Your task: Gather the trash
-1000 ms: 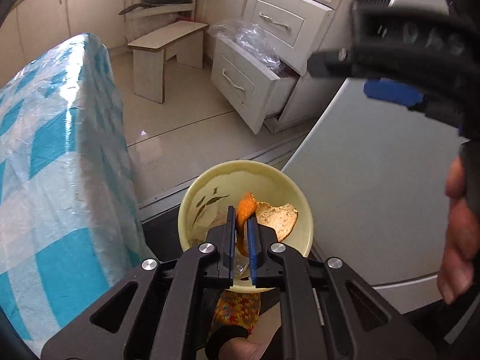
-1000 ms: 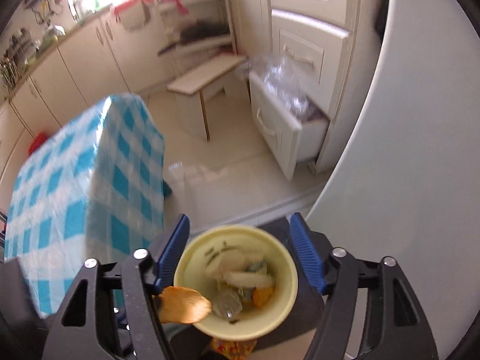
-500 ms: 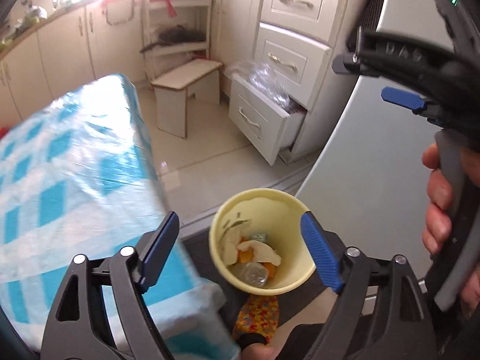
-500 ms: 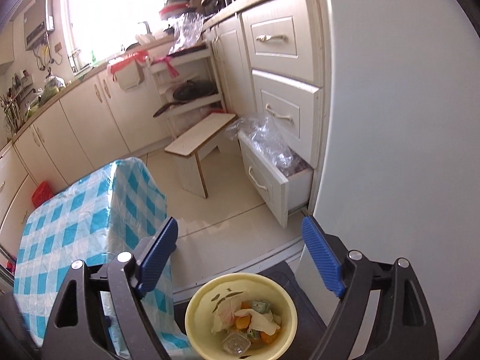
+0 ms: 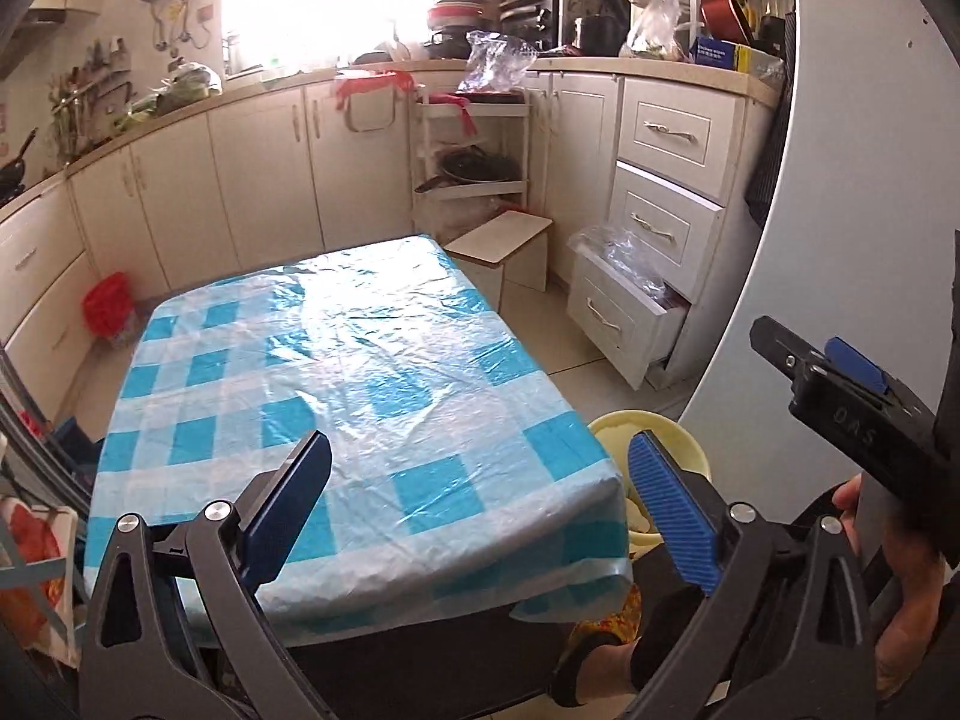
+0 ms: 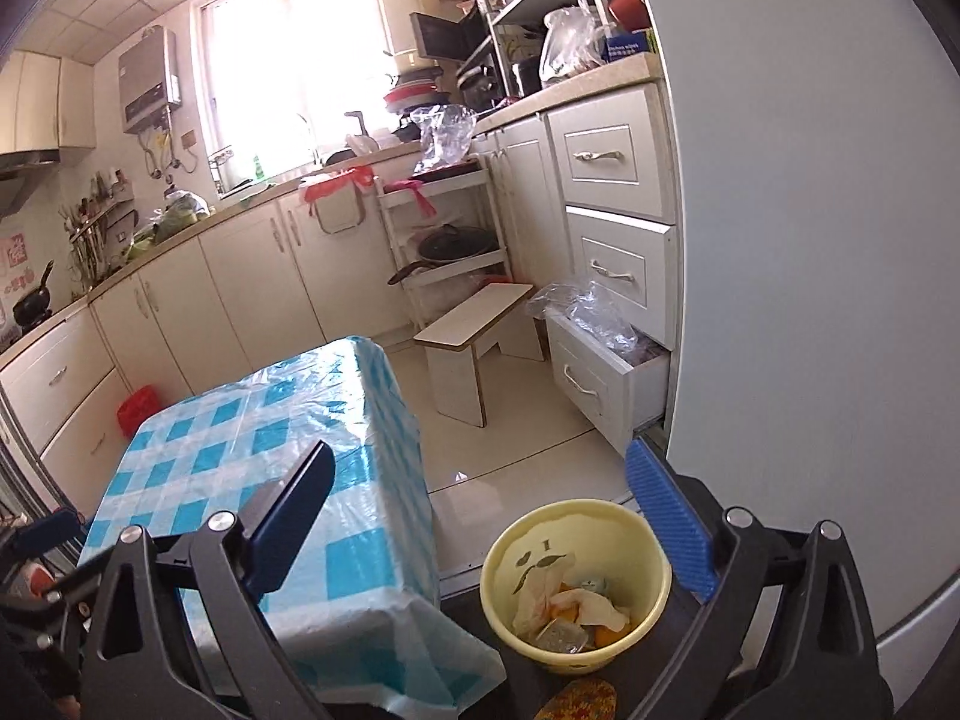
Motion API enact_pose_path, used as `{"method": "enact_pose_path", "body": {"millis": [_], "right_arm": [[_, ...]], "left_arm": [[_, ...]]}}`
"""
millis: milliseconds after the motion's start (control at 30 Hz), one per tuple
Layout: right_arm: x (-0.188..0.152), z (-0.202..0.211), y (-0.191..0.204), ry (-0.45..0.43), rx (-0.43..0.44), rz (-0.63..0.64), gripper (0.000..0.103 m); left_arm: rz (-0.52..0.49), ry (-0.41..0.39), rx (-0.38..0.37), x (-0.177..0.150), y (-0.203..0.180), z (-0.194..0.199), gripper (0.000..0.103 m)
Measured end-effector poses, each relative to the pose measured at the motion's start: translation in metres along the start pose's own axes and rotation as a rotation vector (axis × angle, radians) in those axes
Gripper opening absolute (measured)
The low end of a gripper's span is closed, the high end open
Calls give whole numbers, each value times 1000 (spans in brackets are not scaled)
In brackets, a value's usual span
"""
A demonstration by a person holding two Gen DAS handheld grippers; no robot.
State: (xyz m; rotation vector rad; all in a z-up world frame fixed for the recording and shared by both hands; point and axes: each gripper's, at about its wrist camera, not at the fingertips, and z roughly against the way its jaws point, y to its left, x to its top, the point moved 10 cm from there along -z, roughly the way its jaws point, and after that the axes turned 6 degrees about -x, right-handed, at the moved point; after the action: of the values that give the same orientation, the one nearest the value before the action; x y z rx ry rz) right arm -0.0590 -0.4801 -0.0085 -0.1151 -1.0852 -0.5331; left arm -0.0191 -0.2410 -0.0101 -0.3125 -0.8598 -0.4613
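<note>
Round pale-yellow plastic trash bowl [image 6: 575,585] at 6 o'clock: light, stiff; scraps soft, take by rim. Both hand-held grippers, left [image 5: 480,507] & right [image 6: 480,519], opening, empty.

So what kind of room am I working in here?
A lived-in home kitchen, by the look of it. Cream cabinets run under a counter crowded with dishes and bags, a sink tap stands below the window, and a frying pan sits on a white rack. The checked table fills the middle.

Yellow bin [image 6: 576,588] upright on floor beside checked table, holding peels and crumpled paper [image 6: 576,606].
</note>
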Motion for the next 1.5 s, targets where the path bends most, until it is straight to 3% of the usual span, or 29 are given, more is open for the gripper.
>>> {"method": "enact_pose_path", "body": {"millis": [100, 333, 500, 600, 867, 1500], "right_arm": [[4, 32, 10, -31, 1, 7, 96], [0, 79, 27, 39, -28, 36, 96], [-16, 103, 40, 85, -17, -14, 96], [-31, 120, 52, 65, 5, -23, 96], [-35, 138, 79, 3, 28, 84, 96], [-39, 148, 73, -19, 4, 57, 96]], "left_arm": [[6, -29, 26, -3, 18, 31, 95], [32, -78, 53, -6, 42, 82, 95], [26, -101, 81, -11, 44, 104, 95], [30, -100, 91, -18, 46, 115, 95], [20, -99, 103, -28, 47, 129, 95], [21, -123, 116, -25, 46, 141, 95]]}}
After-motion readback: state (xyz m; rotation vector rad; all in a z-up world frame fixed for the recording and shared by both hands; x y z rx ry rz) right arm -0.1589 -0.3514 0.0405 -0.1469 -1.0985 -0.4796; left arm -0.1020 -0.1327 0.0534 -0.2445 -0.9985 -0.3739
